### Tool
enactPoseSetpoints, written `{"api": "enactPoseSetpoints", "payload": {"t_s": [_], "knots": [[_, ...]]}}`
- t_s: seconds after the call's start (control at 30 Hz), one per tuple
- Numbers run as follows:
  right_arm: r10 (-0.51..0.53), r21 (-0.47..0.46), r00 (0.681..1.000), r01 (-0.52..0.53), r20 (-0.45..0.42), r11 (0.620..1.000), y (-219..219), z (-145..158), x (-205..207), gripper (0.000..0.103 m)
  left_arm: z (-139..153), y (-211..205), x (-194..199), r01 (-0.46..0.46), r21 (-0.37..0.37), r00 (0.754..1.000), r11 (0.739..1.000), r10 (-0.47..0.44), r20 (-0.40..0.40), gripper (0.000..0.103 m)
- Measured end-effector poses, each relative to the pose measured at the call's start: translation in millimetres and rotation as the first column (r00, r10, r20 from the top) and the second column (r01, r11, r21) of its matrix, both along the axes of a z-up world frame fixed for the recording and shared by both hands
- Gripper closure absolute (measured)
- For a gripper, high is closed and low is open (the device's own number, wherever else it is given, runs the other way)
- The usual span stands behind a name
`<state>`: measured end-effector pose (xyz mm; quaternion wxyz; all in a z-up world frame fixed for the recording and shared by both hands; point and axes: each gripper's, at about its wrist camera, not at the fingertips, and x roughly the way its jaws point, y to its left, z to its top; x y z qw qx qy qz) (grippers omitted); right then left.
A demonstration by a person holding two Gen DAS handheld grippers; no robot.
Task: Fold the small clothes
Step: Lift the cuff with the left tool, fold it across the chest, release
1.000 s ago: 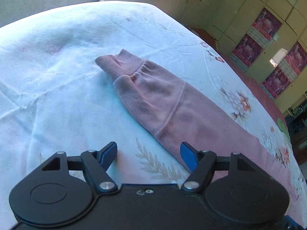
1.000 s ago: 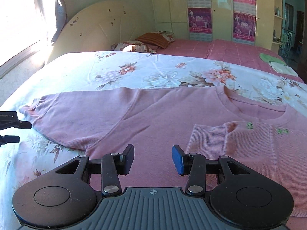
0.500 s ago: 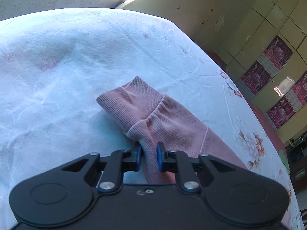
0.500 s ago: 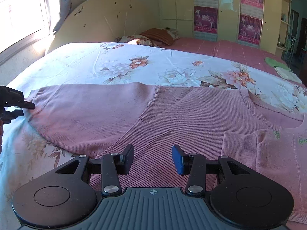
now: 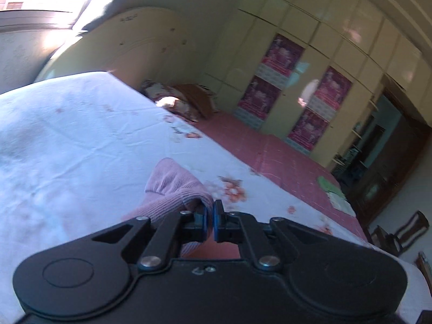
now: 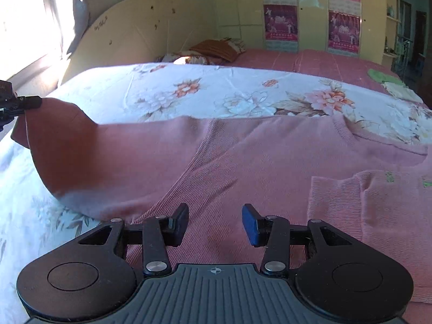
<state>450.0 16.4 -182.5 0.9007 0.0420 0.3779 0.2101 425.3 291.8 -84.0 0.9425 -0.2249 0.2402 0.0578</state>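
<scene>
The left claw [image 5: 210,217] has snapped together on the sleeve cuff [image 5: 175,189] and lifted it off the bed [image 5: 67,140] since a second ago. The right claw [image 6: 215,222] hovers with jaws apart, gripping nothing, just above the pink sweater [image 6: 243,162] spread flat beneath it, the raised sleeve far to its left.

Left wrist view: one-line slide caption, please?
Left tool shut on the pink sweater's sleeve cuff, lifted above the floral bedsheet.

Pink ribbed sweater [image 6: 243,162], green marks at right; white floral bedsheet [image 6: 216,91]; black grippers w/ blue pads [image 6: 249,224].
</scene>
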Motion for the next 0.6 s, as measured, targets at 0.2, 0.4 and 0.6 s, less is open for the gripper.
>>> {"api": "enactPoseSetpoints", "payload": {"t_s": [0.2, 0.4, 0.6], "knots": [[-0.146, 0.009, 0.989, 0.146, 0.033, 0.989, -78.7, 23.4, -12.3, 0.059, -5.1, -142.4, 24.1, 0.339, 0.027, 0.941, 0.94, -0.339, -0.008, 0.099], [-0.295, -0.009, 0.955, 0.295, -0.006, 0.955, -169.0, 22.1, -34.7, 0.059, -67.0, -257.7, 36.2, 0.575, 0.057, 0.813, 0.816, -0.563, -0.151, 0.097], [-0.304, 0.042, 0.951, 0.306, -0.056, 0.951, -203.0, 19.6, -52.2, 0.058, -75.6, -283.1, 16.1, 0.619, 0.123, 0.778, 0.775, -0.584, -0.231, 0.035]]}}
